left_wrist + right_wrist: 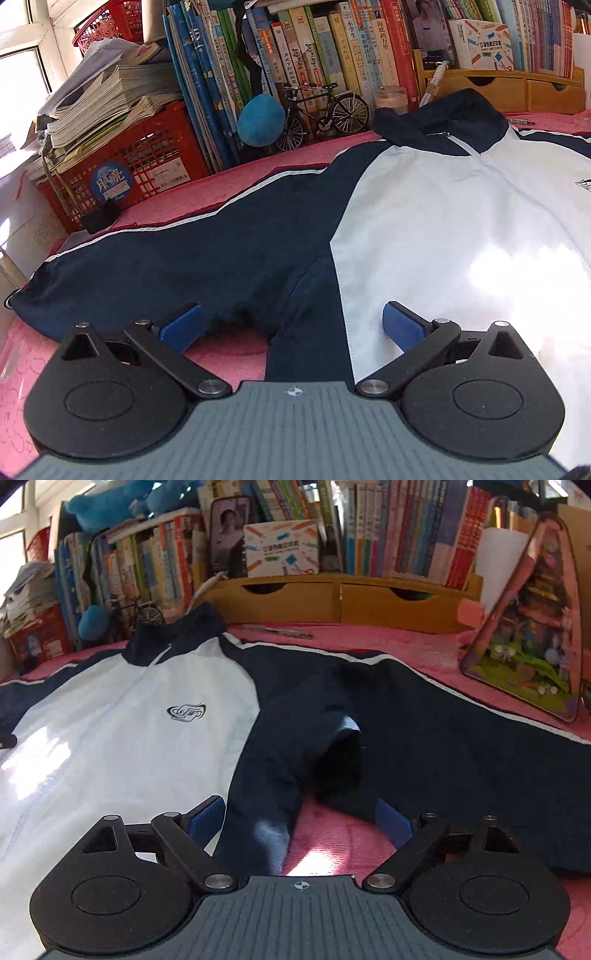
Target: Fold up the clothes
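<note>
Pink textured cloth [229, 354] covers the work surface, with a wall of upright books [325, 55] behind it.

Both sets of jaws stand wide apart with nothing between them. The left gripper [291, 326] hangs low over the near side seam of the navy-and-white zip-up track jacket [424, 221], one blue pad over the underarm of the navy left-hand sleeve [147, 258], the other over the white front panel. The right gripper [301, 818] mirrors it on the other side: one pad over the white panel's edge, the other near the navy right-hand sleeve [461, 731], with bare pink cloth showing between them. Whether any pad touches fabric cannot be told.

The jacket lies face up, spread flat, collar toward the books, sleeves stretched outward; I judge that no fold has been made yet.

Risks, as I judge them: closing here could pinch only the top layer, so the back drags and bunches. The slick-looking fabric may slip from the pads in mid-lift. A sweeping sleeve on the left could knock the small black model bicycle [325, 110] or the blue plush ball [260, 122]; on the right, the pink-framed triangular diorama [532, 642] stands just beside the sleeve.

Both grippers point forward toward the collar, held roughly level and tilted down at the cloth.
</note>
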